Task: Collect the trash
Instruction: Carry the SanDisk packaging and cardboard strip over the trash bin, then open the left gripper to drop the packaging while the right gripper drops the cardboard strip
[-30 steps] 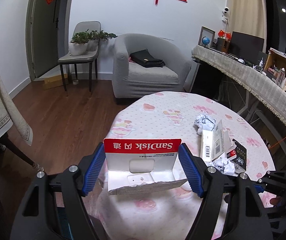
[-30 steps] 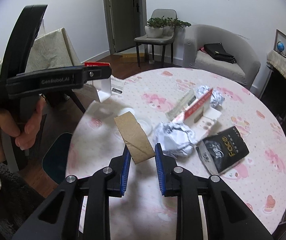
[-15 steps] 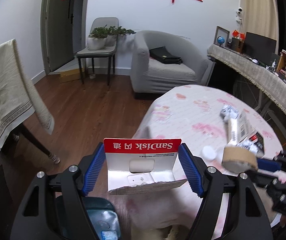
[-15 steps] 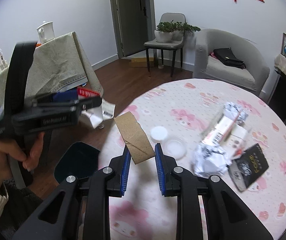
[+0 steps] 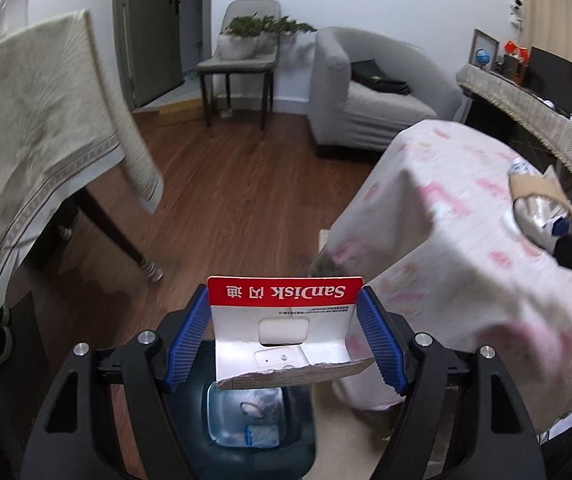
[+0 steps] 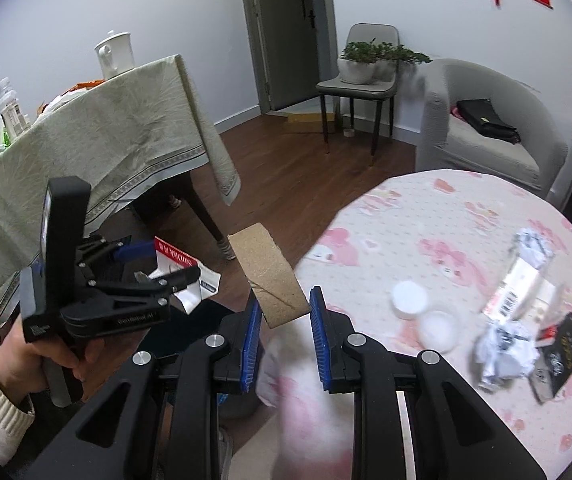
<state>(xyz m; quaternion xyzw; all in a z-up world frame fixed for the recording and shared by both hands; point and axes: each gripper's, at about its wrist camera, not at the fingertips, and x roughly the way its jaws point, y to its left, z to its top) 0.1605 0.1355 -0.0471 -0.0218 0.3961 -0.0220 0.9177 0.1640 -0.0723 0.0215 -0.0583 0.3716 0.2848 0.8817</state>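
Since a second ago we're swinging both hands off the worktop [image 6: 466, 240] and out over the floor, and the teal trash bin [image 5: 245, 424] is now sitting right under the left gripper [image 5: 286, 332]. Its jaws are spread wide but pinching the SanDisk card package [image 5: 286, 320] across its full width, edge to edge. That thing is feather-light, thin folded card with a torn bottom flap, so we're guessing it'll flutter rather than drop straight; letting go low over the opening looks safest.

Over on the right gripper [image 6: 283, 316], the jaws are pressed in on the brown cardboard piece [image 6: 269, 276], gripping its lower end while the rest is sticking up at a tilt. It's stiff-ish but crushable and not slippery at all.

Still waiting on the worktop: the crumpled paper ball [image 6: 504, 348], the black box [image 6: 562, 348] and two white lids [image 6: 410, 300]. We're thinking the ball squishes, so grab it around the middle.
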